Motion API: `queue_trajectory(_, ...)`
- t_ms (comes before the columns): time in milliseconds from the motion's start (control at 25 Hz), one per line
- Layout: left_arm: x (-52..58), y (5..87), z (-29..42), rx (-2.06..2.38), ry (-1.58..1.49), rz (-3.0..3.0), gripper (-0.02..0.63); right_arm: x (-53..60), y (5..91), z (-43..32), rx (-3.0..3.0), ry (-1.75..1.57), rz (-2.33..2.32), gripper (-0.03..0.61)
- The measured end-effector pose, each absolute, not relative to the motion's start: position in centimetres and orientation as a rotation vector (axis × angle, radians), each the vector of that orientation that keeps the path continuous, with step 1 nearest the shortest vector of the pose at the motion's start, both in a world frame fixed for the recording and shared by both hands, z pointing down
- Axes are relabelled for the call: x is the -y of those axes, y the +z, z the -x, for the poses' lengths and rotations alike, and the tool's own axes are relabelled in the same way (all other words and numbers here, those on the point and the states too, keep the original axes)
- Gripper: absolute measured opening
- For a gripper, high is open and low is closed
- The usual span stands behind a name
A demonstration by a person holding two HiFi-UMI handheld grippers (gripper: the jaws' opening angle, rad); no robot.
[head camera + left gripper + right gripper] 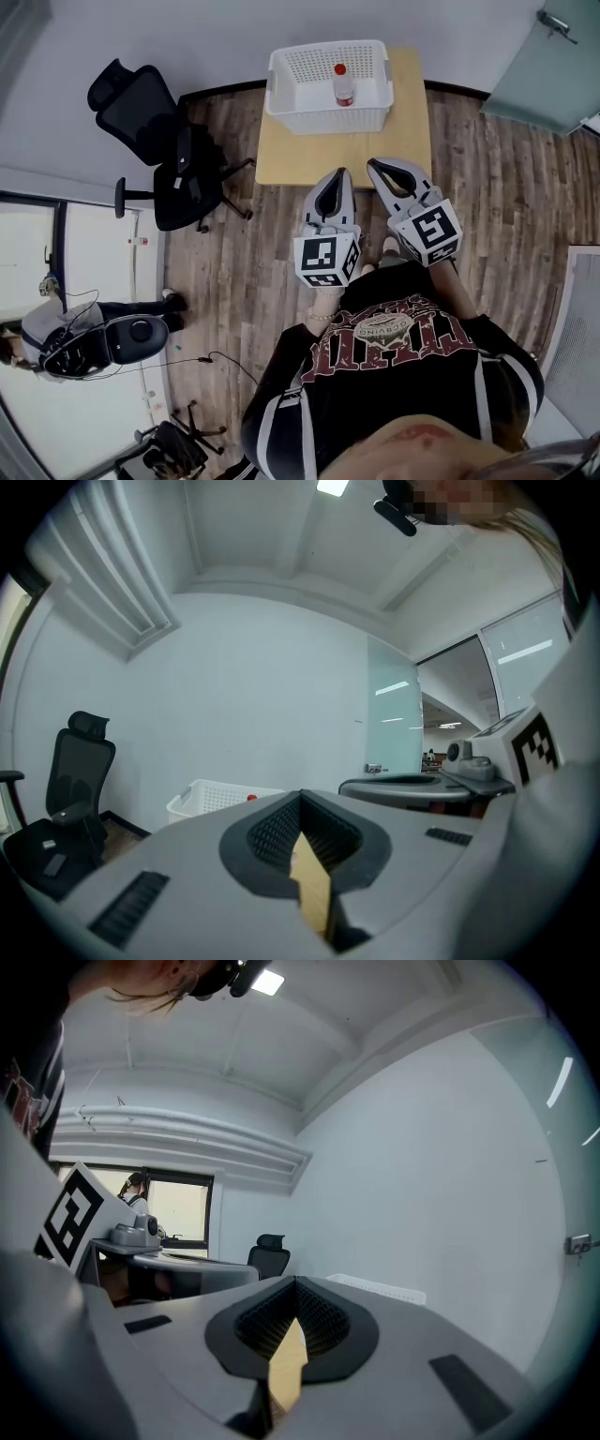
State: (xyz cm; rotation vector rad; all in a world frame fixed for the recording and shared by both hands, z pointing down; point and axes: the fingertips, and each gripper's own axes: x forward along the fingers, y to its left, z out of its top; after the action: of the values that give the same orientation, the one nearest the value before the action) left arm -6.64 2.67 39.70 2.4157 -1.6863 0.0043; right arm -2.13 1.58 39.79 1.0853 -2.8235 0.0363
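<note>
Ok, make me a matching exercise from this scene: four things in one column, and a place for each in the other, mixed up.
Things:
1. bottle
2. basket
3. office chair
4. left tongs

Places:
A. on the floor, left of the table
B. standing inside the basket
C. on the far end of the table
D. at the table's near edge, tips together

Pairs: 1-B, 2-C, 3-A, 4-D

Bare tabletop [408, 141] lies open ahead of both sets of jaws; white basket [328, 117] beyond the tips blocks the far end, walling in a red-capped bottle [344, 84]; left gripper [343, 172] and right gripper [371, 162] are near each other; office chair [164, 150] stands well left of the jaws.
</note>
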Motion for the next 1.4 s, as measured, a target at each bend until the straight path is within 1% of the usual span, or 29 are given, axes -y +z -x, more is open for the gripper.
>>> queue_trajectory(480,2.2,39.3,5.4,1.754,0.014,-2.352,0.046,3.7,39.4,0.4,2.841,0.046,-1.015,0.017)
queue_trajectory(920,4.1,39.8,3.7,1.806,0.009,-2.314,0.046,6.1,40.0,-1.6,2.850,0.044,-0.971,0.018)
queue_trajectory(1400,7.3,39.7,4.7,1.797,0.013,-2.322,0.046,9.1,40.0,-1.2,2.842,0.055,-1.013,0.018)
